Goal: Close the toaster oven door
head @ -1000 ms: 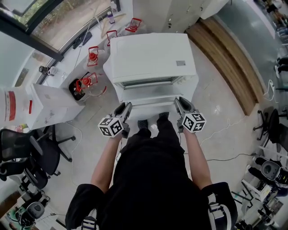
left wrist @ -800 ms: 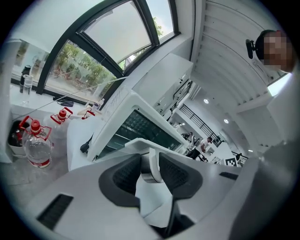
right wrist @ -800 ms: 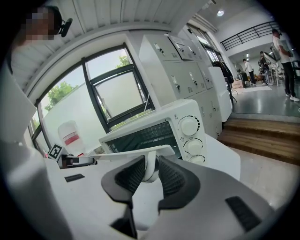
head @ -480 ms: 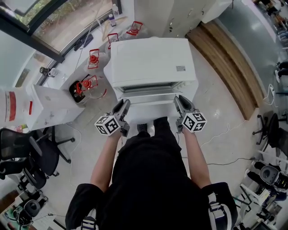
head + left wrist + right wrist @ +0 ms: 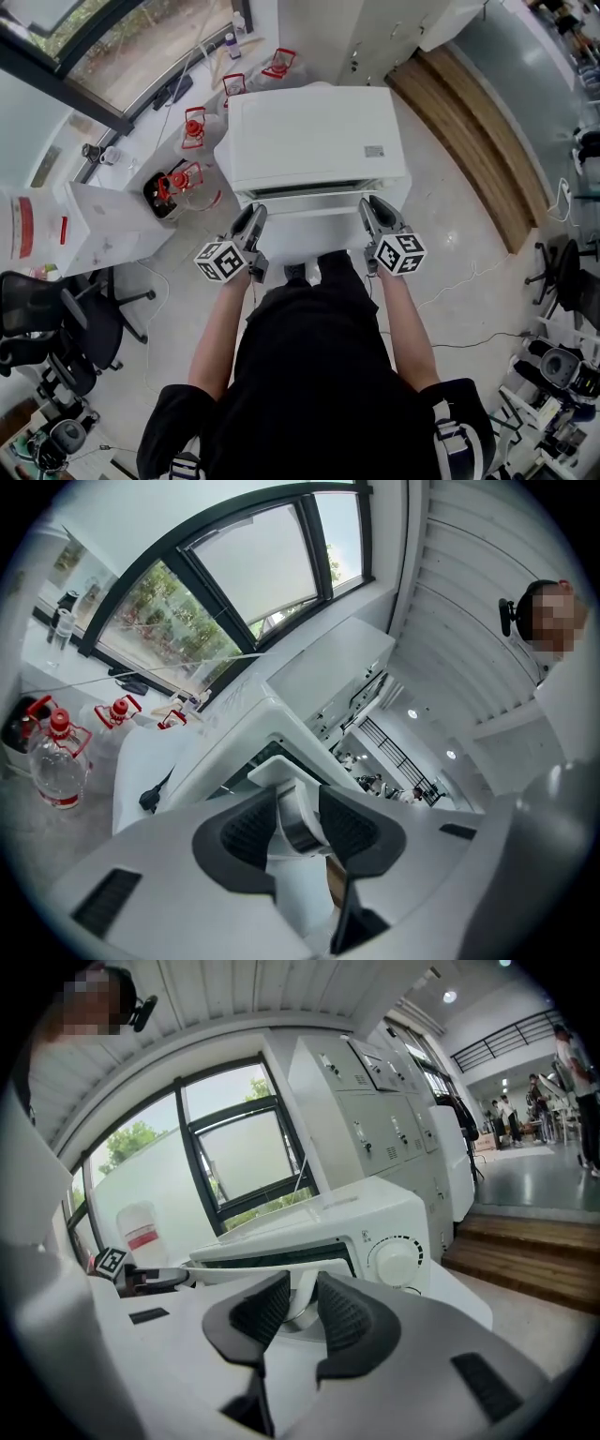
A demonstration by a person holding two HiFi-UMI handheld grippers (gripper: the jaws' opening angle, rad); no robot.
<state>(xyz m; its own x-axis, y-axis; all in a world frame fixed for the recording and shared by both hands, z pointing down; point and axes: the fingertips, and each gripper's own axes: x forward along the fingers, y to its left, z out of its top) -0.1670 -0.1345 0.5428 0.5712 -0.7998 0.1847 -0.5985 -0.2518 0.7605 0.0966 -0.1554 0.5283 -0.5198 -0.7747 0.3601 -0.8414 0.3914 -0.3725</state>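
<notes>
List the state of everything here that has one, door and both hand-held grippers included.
Toaster oven door: nearly shut, narrow gap along its top edge.
Left hand-held gripper: closed on the door handle.
Right hand-held gripper: closed on the same handle.
Control dial: setting unreadable.
Water jug: upright, red cap on.
</notes>
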